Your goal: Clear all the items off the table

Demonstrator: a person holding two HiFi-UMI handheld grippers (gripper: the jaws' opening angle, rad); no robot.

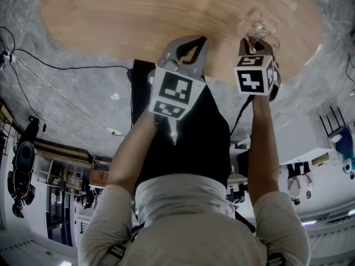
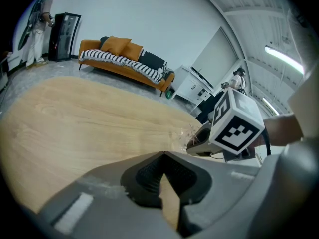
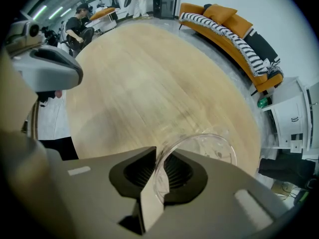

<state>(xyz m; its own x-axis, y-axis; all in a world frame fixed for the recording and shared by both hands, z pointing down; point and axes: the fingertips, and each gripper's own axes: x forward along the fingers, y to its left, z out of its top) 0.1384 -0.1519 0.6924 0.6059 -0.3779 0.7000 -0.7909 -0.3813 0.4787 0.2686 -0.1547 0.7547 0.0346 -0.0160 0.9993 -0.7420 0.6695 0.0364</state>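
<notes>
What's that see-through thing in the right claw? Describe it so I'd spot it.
Find the big oval wooden table. Over its near edge, the right gripper pinches the rim of a clear cup. It is the only transparent thing there; the left gripper holds nothing.

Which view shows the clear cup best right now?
The right gripper view: the clear cup fills the foreground, its wall pinched in the right claw. The head view shows only a faint glint past that claw; the left gripper view shows a small glimmer.
</notes>
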